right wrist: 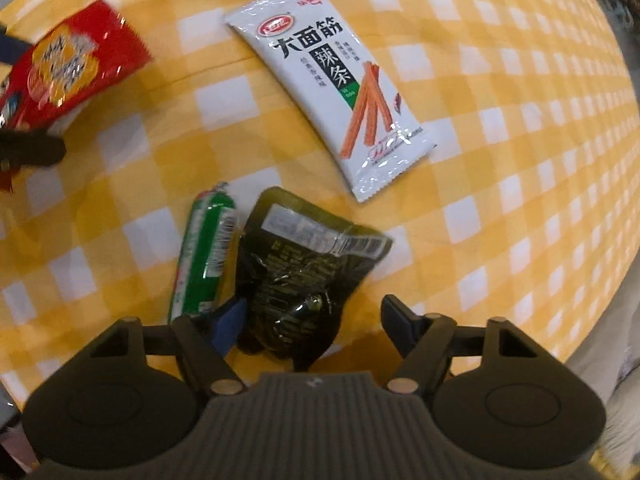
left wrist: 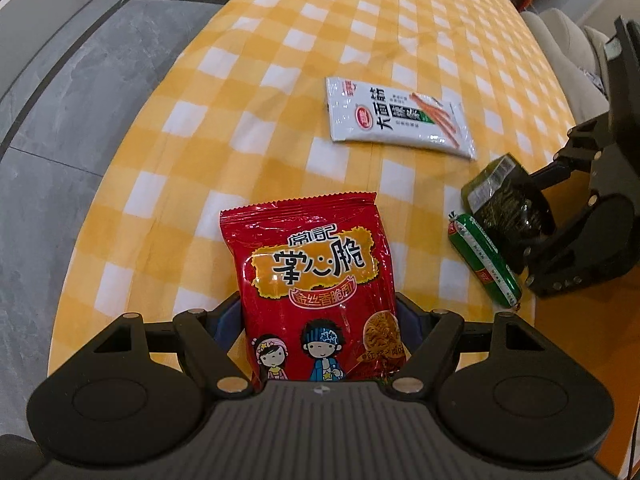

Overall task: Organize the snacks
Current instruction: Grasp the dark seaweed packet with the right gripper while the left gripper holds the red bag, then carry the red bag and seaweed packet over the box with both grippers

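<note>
Left gripper (left wrist: 320, 312) clamps shiny red crinkly noodle-snack bag (left wrist: 316, 280) above yellow-checked tablecloth (left wrist: 240, 120). Right gripper (right wrist: 316, 320) spread wide around dark green foil pouch (right wrist: 296, 276), green sausage stick (right wrist: 206, 252) just beside; white spicy-strip packet (right wrist: 336, 84) apart.

Sausage (right wrist: 204, 252) touching pouch (right wrist: 296, 276) left side; strip packet (right wrist: 332, 84) beyond.

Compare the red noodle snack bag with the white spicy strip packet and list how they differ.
The red noodle snack bag is red with cartoon children; the white spicy strip packet is white with orange sticks printed on it. The red bag sits between the left gripper fingers; the white packet lies flat, untouched, on the checked tablecloth. The red bag looks puffier, the white packet slimmer. Both are sealed and carry Chinese lettering.
</note>
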The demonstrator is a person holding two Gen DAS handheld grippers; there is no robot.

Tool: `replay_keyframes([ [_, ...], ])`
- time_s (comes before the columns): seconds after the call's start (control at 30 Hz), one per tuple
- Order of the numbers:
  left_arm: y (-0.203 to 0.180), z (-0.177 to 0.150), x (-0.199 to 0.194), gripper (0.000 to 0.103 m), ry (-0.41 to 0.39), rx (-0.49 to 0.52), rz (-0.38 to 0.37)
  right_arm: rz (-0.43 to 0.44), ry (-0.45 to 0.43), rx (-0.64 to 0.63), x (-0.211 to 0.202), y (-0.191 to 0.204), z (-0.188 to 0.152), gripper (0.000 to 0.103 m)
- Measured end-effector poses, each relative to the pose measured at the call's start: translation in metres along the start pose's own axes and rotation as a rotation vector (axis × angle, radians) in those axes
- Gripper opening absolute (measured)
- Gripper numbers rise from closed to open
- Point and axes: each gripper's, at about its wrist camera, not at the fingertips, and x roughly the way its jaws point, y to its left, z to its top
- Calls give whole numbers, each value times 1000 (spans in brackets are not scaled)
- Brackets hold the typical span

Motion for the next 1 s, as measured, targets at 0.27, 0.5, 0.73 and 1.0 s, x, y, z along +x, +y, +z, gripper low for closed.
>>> replay_keyframes([
  [0.27,3,1,-2,87,19,-10,-51,-7,-44,-22,-9,6,-4,40],
  [0.5,1,0,-12,87,-26,-20,-103,-32,-94,49,-29,11,-15,40],
  [0.73,-2,-2,-21,87,-81,-36,-156,-62,-326,240,-84,15,-44,40],
  [1.0,-7,-18,-37,87,-98,-46,-171,-96,-478,438,-133,15,-99,40],
])
